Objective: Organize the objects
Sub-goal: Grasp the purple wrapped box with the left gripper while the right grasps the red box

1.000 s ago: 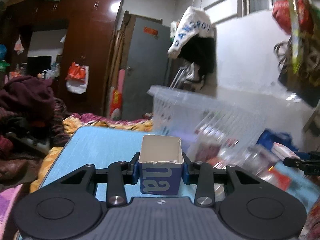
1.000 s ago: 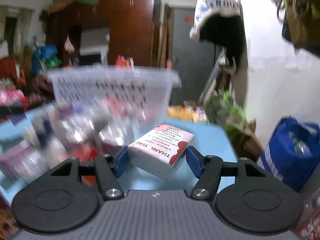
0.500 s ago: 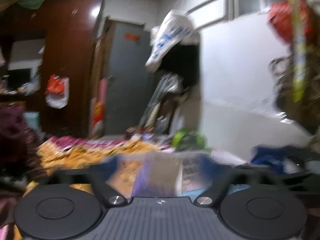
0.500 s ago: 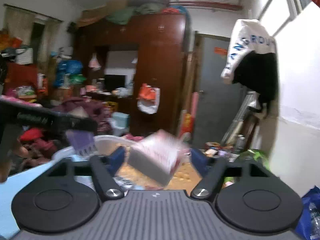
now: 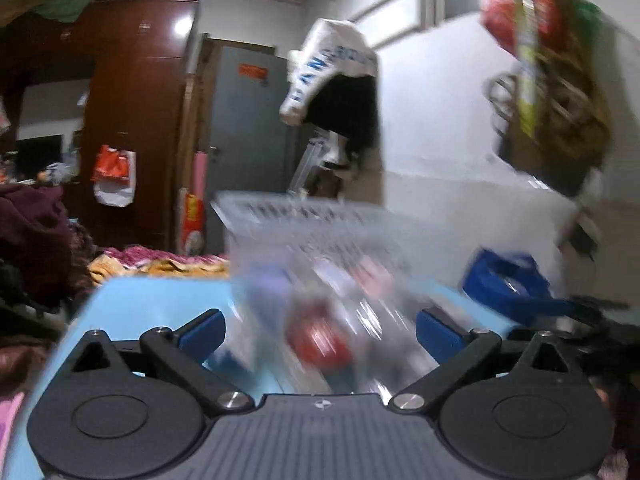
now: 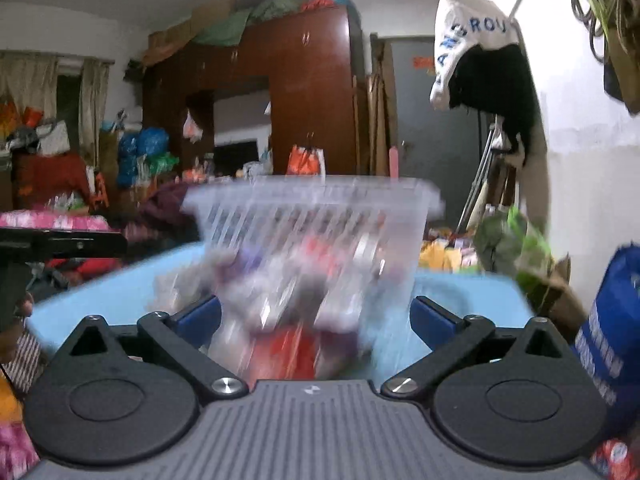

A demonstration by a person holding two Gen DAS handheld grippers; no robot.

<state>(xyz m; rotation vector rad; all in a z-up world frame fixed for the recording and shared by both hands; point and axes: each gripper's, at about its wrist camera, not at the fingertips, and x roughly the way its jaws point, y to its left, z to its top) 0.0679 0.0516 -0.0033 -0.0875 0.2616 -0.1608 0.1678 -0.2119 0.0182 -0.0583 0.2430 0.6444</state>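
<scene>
While the clear slatted basket is standing on the light blue table, bare tabletop is showing to its left up to the table's near-left edge, and a blue bag is sitting close on its right. Both the left gripper and the right gripper are pointing slightly downward at the basket, jaws spread wide and gripping nothing, the right having just been opening. Blurred red, white and purple packages are filling the basket.
</scene>
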